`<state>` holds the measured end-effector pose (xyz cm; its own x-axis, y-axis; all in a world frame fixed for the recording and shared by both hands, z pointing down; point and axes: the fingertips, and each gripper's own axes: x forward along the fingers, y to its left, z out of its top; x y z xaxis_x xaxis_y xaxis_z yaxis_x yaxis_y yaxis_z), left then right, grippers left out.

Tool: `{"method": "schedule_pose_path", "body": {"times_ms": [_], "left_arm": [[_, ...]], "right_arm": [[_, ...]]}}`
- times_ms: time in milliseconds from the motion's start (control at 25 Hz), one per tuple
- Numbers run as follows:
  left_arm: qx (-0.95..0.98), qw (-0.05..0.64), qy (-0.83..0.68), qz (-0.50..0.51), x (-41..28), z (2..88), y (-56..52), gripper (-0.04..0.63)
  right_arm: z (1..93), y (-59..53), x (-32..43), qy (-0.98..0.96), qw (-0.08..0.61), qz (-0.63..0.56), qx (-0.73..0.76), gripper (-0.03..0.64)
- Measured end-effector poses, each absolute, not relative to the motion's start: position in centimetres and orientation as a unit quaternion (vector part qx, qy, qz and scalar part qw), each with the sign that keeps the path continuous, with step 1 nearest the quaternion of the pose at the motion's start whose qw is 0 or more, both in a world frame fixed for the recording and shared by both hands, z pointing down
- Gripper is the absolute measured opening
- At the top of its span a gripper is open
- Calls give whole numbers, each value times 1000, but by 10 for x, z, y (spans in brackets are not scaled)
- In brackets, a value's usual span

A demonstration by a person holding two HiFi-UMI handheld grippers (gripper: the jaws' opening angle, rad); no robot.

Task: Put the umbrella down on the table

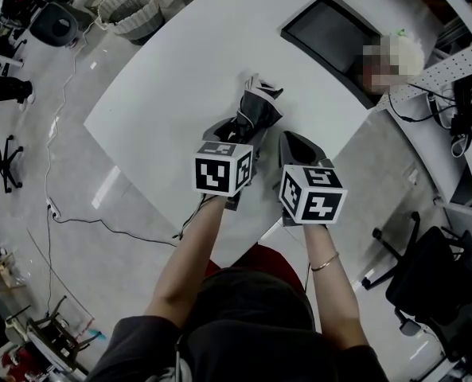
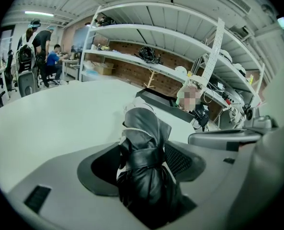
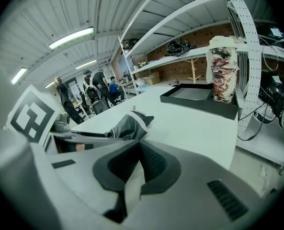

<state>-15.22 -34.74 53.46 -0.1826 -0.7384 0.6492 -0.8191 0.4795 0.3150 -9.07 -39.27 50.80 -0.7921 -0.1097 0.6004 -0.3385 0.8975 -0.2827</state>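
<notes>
Lying loose at frame centre between the wide-open left gripper [image 2: 149,152] jaws on the white table [image 1: 188,70], the folded black-and-grey fabric umbrella [image 2: 142,128] looks light, soft and slippery, best held at its strapped middle; the right gripper [image 3: 138,143] is closed and empty.

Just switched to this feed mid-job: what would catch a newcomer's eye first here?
The folded black-and-grey umbrella, near the close edge of the white table, sits between the wide-apart jaws of the left tool. The right tool is empty just beside it, and a black tray lies at the far side.

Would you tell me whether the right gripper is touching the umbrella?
Apart. The head view shows a strip of bare table between the right gripper and the umbrella.
</notes>
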Motion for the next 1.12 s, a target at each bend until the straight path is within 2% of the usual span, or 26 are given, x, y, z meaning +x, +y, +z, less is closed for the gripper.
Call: {"method": "schedule_pose_path", "body": {"times_ms": [360, 600, 880, 1120], "left_arm": [[491, 327, -808, 3, -173, 496, -338, 266], [483, 282, -829, -21, -188, 463, -321, 193], [476, 244, -844, -47, -195, 434, -295, 44], [481, 221, -847, -52, -194, 415, -267, 12]], "right_arm": [[491, -397, -91, -932, 283, 185, 132, 18], [475, -392, -95, -938, 268, 177, 131, 18], [453, -386, -96, -945, 244, 173, 132, 18], [428, -377, -96, -954, 217, 165, 127, 18]]}}
